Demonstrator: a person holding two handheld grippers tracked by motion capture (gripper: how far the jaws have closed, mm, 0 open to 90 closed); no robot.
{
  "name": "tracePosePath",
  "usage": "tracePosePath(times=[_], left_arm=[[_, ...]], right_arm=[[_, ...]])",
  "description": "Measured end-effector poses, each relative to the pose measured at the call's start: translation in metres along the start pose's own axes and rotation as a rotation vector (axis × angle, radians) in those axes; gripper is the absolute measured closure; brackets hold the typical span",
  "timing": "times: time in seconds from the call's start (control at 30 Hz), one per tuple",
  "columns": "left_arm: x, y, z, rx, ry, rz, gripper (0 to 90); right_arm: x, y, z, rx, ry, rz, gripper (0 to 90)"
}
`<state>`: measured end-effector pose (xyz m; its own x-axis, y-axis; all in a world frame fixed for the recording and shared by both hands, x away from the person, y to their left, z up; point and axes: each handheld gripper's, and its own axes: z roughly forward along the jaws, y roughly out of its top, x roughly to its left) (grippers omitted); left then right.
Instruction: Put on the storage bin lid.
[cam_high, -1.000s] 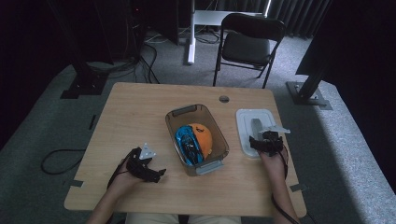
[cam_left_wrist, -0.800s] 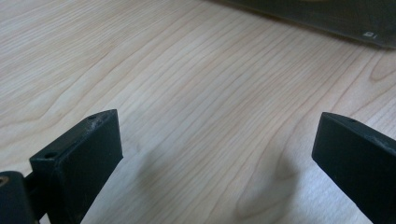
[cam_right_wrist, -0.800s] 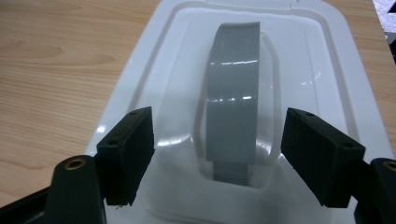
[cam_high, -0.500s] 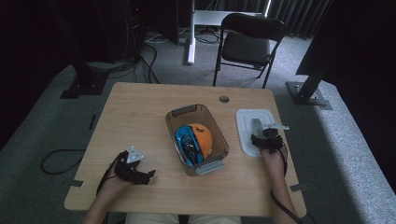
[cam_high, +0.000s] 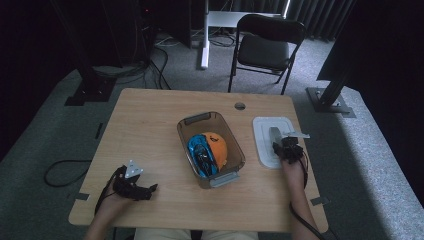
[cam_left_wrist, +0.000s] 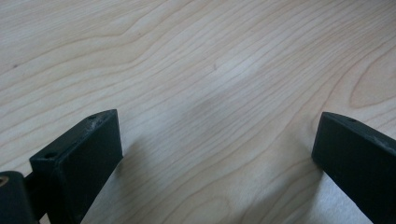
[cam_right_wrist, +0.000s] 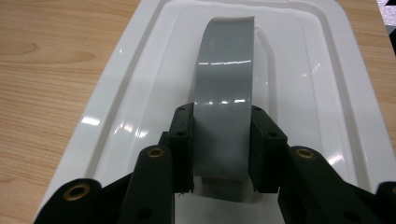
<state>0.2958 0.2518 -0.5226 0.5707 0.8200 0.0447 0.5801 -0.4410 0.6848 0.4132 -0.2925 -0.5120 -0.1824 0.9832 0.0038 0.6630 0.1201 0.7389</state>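
Right gripper (cam_right_wrist: 219, 140) is clamped on the grey lid handle (cam_right_wrist: 224, 93); left gripper (cam_left_wrist: 215, 154), jaws spread and empty, is held at seven o'clock on the wooden table (cam_high: 150, 125); a folding chair (cam_high: 265, 45) is seen at twelve.

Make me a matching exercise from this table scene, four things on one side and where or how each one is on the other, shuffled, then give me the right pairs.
Things:
1. right gripper
2. left gripper
3. white lid
4. orange ball

States:
A. inside the clear bin
B. jaws open over bare table
C. flat on the table, right of the bin
D. clamped on the lid's grey handle

Pairs: 1-D, 2-B, 3-C, 4-A
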Motion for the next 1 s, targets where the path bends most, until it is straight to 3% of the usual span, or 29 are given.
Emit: tracePosePath(times=[0.23, 0.43, 1.0], left_arm=[[0.005, -0.005, -0.003, -0.006, -0.001, -0.023, 2.4], [0.006, -0.005, -0.002, 0.0, -0.011, -0.033, 2.4], [0.006, -0.005, -0.002, -0.001, -0.01, -0.034, 2.4]], right_arm=[[0.0, 0.0, -0.009, -0.026, -0.007, 0.014, 67.1], [0.0, 0.004, -0.029, -0.059, -0.01, 0.033, 67.2], [0.026, 0.024, -0.072, -0.101, 0.01, 0.01, 67.2]])
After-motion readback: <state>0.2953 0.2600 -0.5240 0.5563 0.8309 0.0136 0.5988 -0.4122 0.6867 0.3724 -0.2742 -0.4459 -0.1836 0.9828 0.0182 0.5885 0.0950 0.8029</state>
